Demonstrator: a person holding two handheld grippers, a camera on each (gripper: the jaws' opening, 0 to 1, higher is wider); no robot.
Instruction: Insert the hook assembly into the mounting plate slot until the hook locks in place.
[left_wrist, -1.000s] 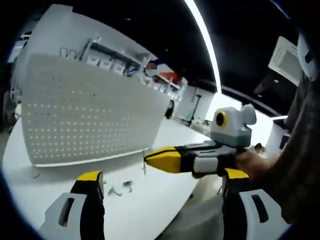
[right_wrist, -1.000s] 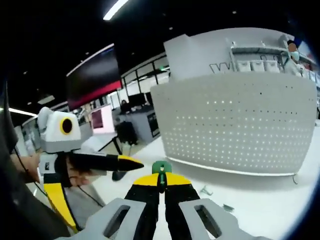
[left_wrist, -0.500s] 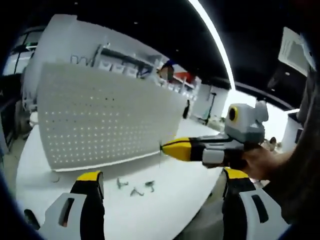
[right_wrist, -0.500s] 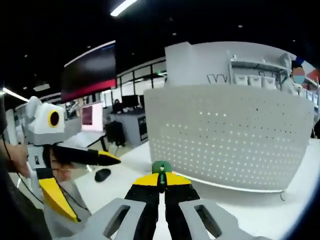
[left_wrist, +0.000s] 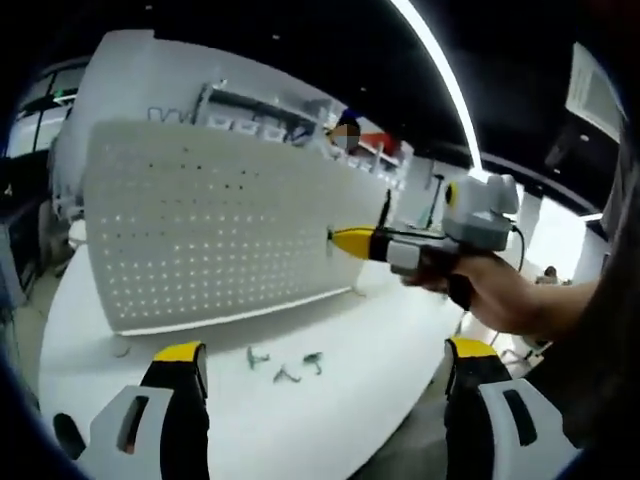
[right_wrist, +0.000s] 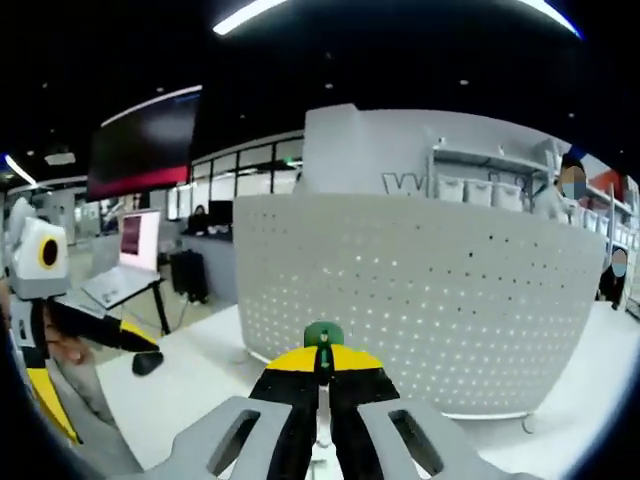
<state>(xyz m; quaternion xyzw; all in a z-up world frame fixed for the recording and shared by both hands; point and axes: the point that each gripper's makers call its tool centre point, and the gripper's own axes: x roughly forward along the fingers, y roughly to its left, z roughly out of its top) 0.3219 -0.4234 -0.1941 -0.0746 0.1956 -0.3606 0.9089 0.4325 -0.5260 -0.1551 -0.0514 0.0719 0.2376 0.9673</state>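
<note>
The right gripper (left_wrist: 335, 240), jaws pinched on the green-headed hook (right_wrist: 322, 335), has moved off the table's near edge and up against the pegboard (left_wrist: 220, 230) face

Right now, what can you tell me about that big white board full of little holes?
The white perforated board stands upright on the white table, looking like thin painted metal. Regular rows of small holes cover it, and light shines through many of them. Small feet prop up its lower edge. A few small metal hooks lie loose on the table before it. The right tongs, shut on a green-tipped piece, point at its face.
</note>
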